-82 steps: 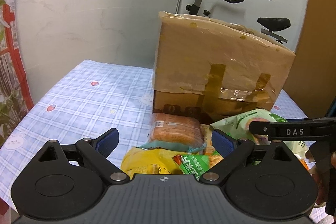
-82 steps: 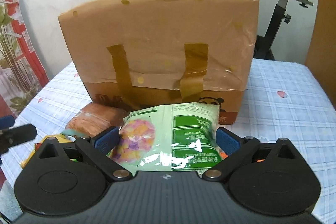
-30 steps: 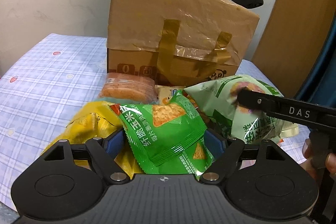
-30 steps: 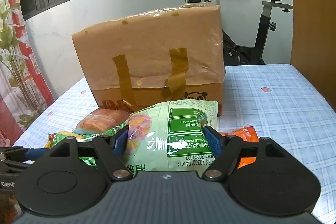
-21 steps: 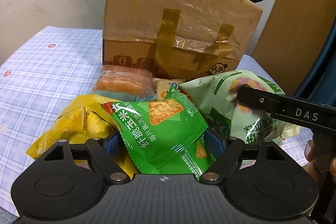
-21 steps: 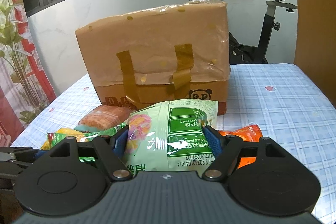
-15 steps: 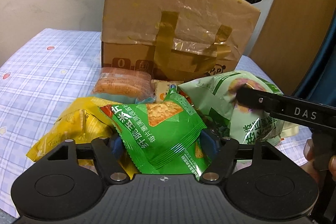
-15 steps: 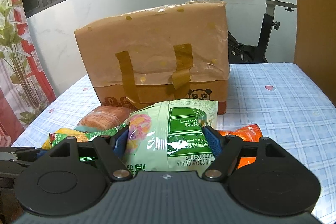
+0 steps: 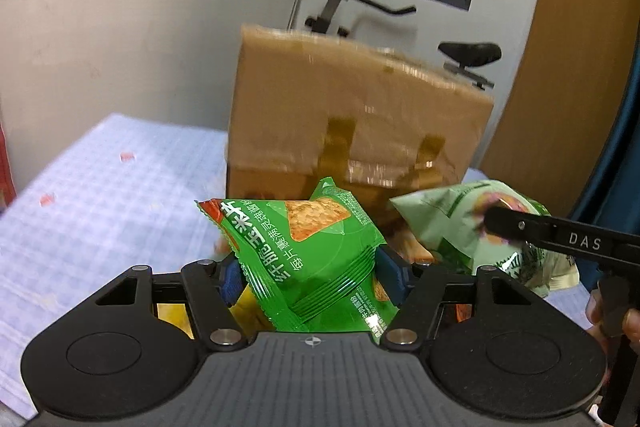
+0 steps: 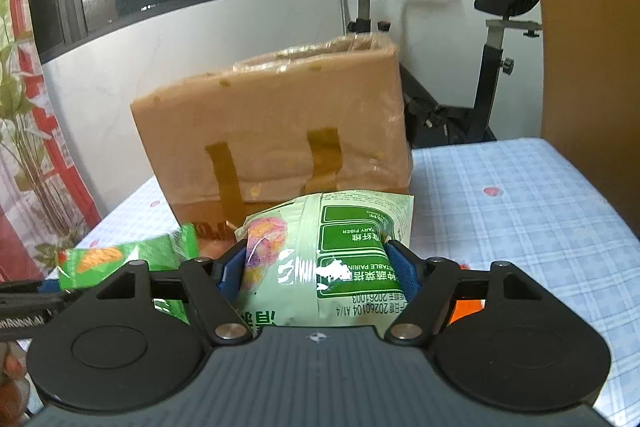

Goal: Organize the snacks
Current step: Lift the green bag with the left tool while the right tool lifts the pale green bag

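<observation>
Left gripper (image 9: 310, 273): jaws closing on the green chip bag (image 9: 308, 251), blue pads pressed into both its sides; bag is squeezed and raised above the table (image 9: 104, 195), tilted, printed face up. Grasping

Right gripper (image 10: 316, 267): jaws set about the pale green bag (image 10: 328, 251), pads against both sides, plastic buckled between them. Grasping; bag is clear of the tablecloth, its top edge toward the box (image 10: 276, 123)

Left view only: yellow packet (image 9: 172, 311) under the left gripper, seen through its frame; part of an orange snack between the two green bags, blurred; the right gripper's finger marked DAS crossing the pale green bag (image 9: 452, 223) from the right; a fingertip at the right border

Right view only: orange packet (image 10: 468, 307) on the table just beside the right finger; the box top, covered with wrinkled film; the green chip bag (image 10: 120, 259) to the left with the left gripper's arm below it; red window frame and plant at left

Both views: taped box standing toward the back edge of the table, exercise bike (image 10: 496, 39) behind it

Room: left half of the table in the left view is bare check cloth up to the back edge; right half in the right view is bare out to the right edge. The box blocks the middle
</observation>
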A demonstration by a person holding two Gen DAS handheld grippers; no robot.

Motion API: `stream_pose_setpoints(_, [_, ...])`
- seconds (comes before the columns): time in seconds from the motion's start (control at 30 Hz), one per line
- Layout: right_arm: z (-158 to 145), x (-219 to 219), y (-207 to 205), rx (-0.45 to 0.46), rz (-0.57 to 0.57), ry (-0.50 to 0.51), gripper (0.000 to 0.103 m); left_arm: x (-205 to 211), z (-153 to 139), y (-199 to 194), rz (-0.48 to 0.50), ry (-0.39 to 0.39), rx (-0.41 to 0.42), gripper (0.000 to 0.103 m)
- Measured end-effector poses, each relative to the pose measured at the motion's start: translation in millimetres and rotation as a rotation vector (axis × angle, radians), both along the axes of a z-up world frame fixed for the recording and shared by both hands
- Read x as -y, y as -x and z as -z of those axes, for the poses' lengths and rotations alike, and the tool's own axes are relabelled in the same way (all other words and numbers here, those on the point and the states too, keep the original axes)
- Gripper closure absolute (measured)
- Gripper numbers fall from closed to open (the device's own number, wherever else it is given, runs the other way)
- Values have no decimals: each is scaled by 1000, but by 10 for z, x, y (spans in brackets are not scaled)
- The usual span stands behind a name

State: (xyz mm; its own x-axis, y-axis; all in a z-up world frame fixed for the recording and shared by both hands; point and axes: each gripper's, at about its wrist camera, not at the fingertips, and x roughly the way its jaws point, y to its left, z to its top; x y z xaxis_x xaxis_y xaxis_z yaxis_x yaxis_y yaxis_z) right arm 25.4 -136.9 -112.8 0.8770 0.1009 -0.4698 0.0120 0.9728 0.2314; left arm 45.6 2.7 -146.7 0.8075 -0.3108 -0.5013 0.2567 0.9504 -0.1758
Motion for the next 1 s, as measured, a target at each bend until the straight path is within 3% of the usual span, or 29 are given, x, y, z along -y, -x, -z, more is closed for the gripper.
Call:
stream_pose_setpoints(0.4, [-321, 69, 140, 82, 20, 5, 30, -123, -486, 128, -37, 3, 144, 35])
stream_pose_setpoints(0.7, [-786, 123, 196, 192, 19, -2, 30, -137, -916, 81, -43, 23, 233, 35])
stream_pose_setpoints(1.0, [-1108, 170, -10, 258, 10, 10, 30, -95, -1169, -105, -42, 29, 267, 35])
